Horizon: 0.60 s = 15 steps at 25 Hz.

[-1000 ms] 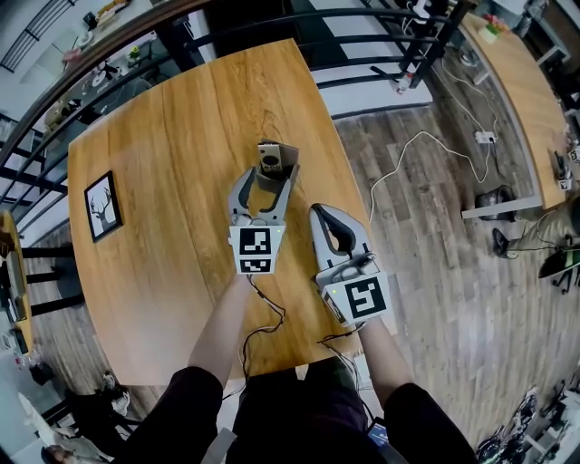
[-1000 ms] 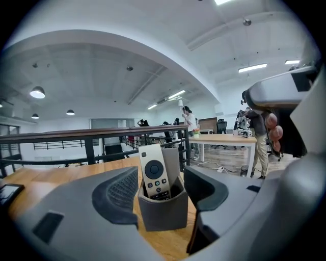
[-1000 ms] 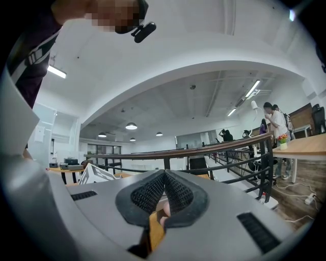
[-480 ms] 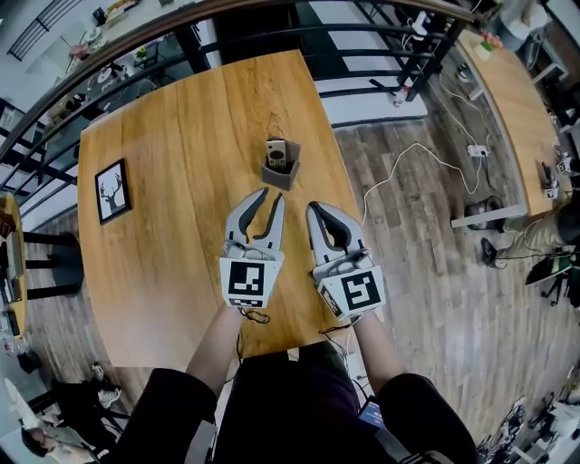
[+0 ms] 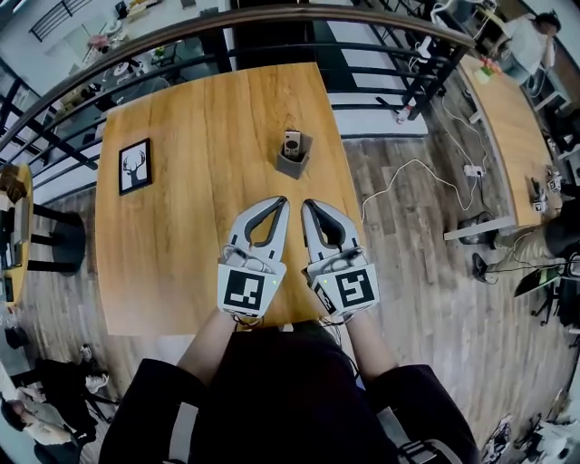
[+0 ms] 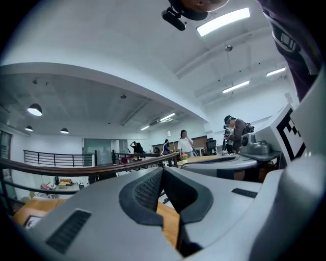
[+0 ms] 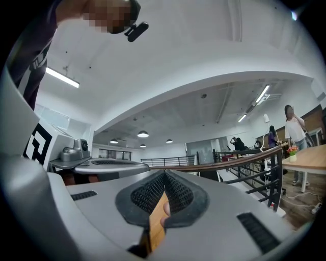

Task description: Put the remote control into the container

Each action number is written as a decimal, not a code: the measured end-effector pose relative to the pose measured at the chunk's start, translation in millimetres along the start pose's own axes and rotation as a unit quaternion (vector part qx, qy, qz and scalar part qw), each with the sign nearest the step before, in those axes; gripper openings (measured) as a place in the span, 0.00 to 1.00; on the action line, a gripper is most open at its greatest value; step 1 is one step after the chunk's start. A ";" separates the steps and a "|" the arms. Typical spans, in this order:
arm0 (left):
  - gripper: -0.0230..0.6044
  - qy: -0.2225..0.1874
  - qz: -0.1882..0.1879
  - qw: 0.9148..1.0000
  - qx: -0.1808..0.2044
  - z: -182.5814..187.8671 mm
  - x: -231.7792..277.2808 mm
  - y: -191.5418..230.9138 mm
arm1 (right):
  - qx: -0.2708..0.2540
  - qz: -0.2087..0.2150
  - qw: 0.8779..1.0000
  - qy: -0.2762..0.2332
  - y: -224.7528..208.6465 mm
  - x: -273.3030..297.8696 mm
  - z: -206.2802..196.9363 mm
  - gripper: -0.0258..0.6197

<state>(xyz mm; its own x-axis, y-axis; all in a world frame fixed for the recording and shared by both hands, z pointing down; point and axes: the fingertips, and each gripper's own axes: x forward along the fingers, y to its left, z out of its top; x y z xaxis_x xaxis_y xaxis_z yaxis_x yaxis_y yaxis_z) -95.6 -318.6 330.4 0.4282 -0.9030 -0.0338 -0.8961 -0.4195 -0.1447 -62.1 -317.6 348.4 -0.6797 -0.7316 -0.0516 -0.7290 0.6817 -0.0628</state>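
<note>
The remote control [image 5: 292, 143] stands upright in the small grey container [image 5: 292, 165] at the far right of the wooden table [image 5: 190, 127]. Both grippers hover side by side over the table's near edge, well short of the container, and neither touches it. My left gripper [image 5: 283, 201] is shut with nothing between its jaws; in the left gripper view [image 6: 162, 171] the pads meet tip to tip. My right gripper [image 5: 306, 204] is also shut and empty, its pads closed together in the right gripper view [image 7: 164, 174].
A black-framed deer picture [image 5: 135, 166] lies at the table's far left. A dark railing [image 5: 272, 18] curves behind the table. To the right, a white cable [image 5: 408, 168] runs over the plank floor and a second wooden table [image 5: 507, 118] stands beyond it.
The left gripper has drawn back from the container toward me and its jaws have gone from open to shut. The remote stays in the container. The right gripper stayed shut beside it.
</note>
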 end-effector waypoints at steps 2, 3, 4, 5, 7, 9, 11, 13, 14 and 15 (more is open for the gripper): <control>0.05 -0.005 0.003 1.000 -0.005 5.3 -12.6 -0.5 | -0.007 0.002 1.000 -0.005 11.8 -4.4 6.0 0.07; 0.05 -0.008 0.005 1.000 -0.005 7.2 -17.8 -0.3 | -0.012 0.003 1.000 -0.007 16.5 -6.1 7.8 0.07; 0.05 -0.012 0.006 1.000 -0.004 8.8 -22.5 -0.1 | -0.016 0.002 1.000 -0.008 20.7 -7.8 9.0 0.07; 0.05 -0.015 0.006 1.000 -0.002 10.2 -26.7 0.0 | -0.020 0.002 1.000 -0.008 24.6 -9.4 10.0 0.07; 0.05 -0.020 0.006 1.000 0.002 13.7 -33.8 0.3 | -0.025 0.001 1.000 -0.009 31.3 -11.7 12.5 0.07; 0.05 -0.023 0.004 1.000 0.009 17.3 -37.8 0.8 | -0.027 0.000 1.000 -0.009 35.6 -12.8 14.7 0.07; 0.05 -0.026 0.003 1.000 0.012 19.0 -38.5 0.8 | -0.025 -0.003 1.000 -0.009 36.2 -13.5 15.1 0.07; 0.05 -0.028 0.004 1.000 0.009 18.6 -37.8 0.9 | -0.023 -0.006 1.000 -0.010 35.4 -13.7 14.9 0.07; 0.05 -0.027 0.005 1.000 0.005 18.3 -37.7 1.3 | -0.024 -0.005 1.000 -0.010 35.7 -13.5 15.3 0.07; 0.05 -0.027 0.006 1.000 0.002 18.4 -37.8 1.9 | -0.025 -0.004 1.000 -0.011 36.2 -13.2 16.1 0.07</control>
<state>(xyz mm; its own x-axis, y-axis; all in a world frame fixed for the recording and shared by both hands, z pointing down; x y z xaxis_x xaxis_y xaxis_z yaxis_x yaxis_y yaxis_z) -111.4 -283.6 313.2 0.4233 -0.9017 -0.0879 -0.9008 -0.4084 -0.1476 -78.2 -283.4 330.7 -0.6721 -0.7369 -0.0727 -0.7382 0.6745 -0.0131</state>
